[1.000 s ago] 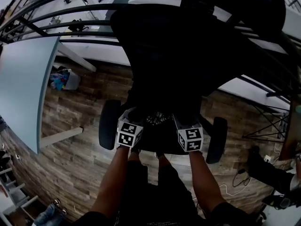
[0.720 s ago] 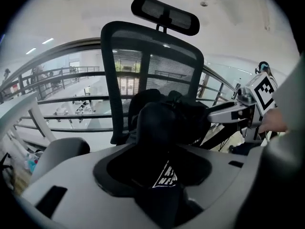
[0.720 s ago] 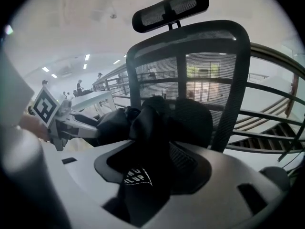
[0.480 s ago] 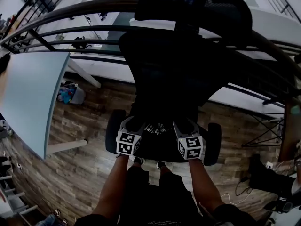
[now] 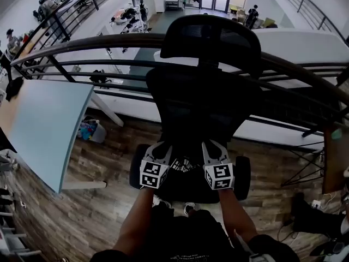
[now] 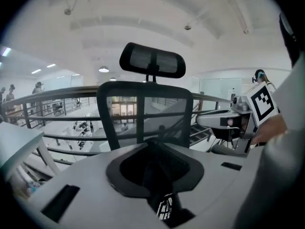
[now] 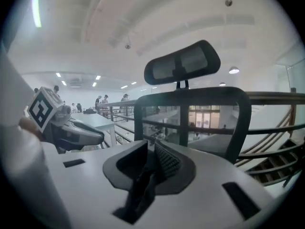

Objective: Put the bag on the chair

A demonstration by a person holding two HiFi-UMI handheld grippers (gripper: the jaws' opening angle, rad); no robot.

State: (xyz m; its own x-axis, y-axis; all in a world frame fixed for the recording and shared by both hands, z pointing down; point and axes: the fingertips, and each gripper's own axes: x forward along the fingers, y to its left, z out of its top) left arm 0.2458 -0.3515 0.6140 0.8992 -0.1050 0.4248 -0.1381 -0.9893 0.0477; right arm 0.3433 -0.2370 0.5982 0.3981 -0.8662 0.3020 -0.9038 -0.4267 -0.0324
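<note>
A black mesh office chair (image 5: pixel 202 97) with a headrest (image 5: pixel 210 37) stands straight ahead. Both grippers sit low over its seat, side by side. My left gripper (image 5: pixel 162 148) points at the chair back (image 6: pixel 145 113); its jaws have just been closing, and a dark bag strap (image 6: pixel 164 206) with a white label runs between them. My right gripper (image 5: pixel 211 146) has also just been closing, with a dark strap (image 7: pixel 143 190) between its pads. In the head view, the bag's body does not stand out from the black seat between the grippers.
Two black armrests (image 5: pixel 136 165) flank the seat. A pale blue table (image 5: pixel 46 124) stands at the left with a small bin (image 5: pixel 90 131) of coloured things by its leg. A dark railing (image 5: pixel 82 42) runs behind the chair, above a lower hall. Wooden floor lies below.
Both grippers have risen in front of the chair. The head view has tilted up, so the headrest and the hall behind the railing now show.
</note>
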